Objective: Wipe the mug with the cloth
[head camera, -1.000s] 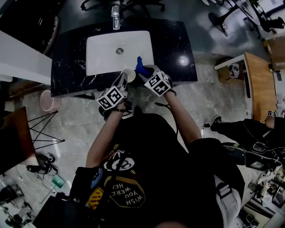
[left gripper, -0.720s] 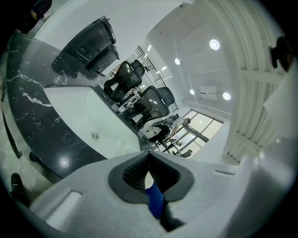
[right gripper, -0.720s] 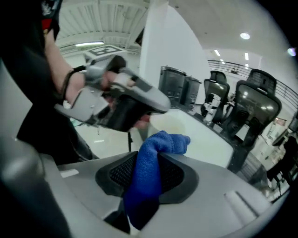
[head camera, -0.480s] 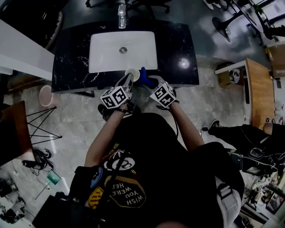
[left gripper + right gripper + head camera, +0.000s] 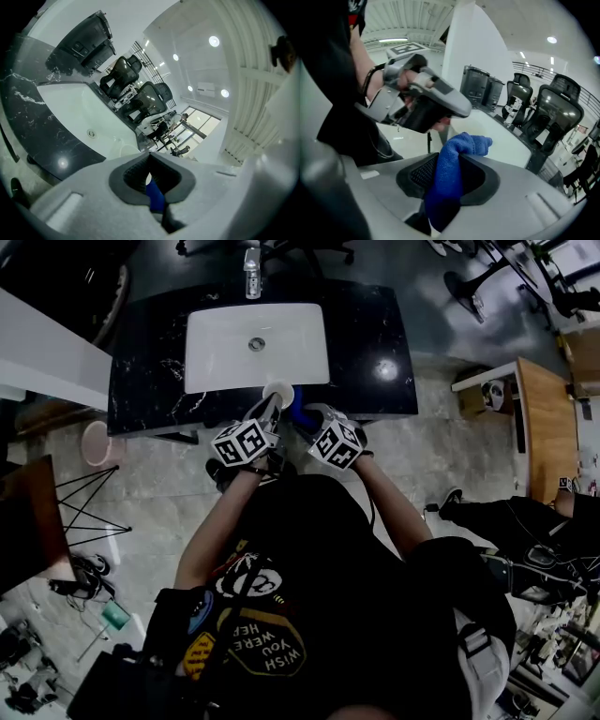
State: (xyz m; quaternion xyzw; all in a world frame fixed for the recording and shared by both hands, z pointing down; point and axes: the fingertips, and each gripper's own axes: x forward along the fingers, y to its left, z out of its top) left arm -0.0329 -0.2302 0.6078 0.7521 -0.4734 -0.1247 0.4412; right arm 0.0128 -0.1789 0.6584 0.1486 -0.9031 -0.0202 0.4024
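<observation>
In the head view a white mug (image 5: 278, 393) hangs over the counter's front edge, at the tip of my left gripper (image 5: 265, 413). That gripper's pads stand nearly together in the left gripper view, with a thin white part of the mug (image 5: 123, 150) between them: the left gripper (image 5: 149, 168) is shut on it. My right gripper (image 5: 447, 164) is shut on a blue cloth (image 5: 461, 143), which sticks out past the pads. In the head view the cloth (image 5: 300, 414) lies right beside the mug, in front of the right gripper (image 5: 309, 420).
A white basin (image 5: 225, 357) with a drain is set in the black marble counter (image 5: 375, 334), with a tap (image 5: 251, 261) at its far side. Office chairs (image 5: 555, 112) stand beyond it. A wooden desk (image 5: 548, 418) is at the right, a pink bin (image 5: 97, 448) on the floor at the left.
The right gripper with the cloth has shifted left and nearer, closing up against the mug and the left gripper. The left gripper has hardly moved.
</observation>
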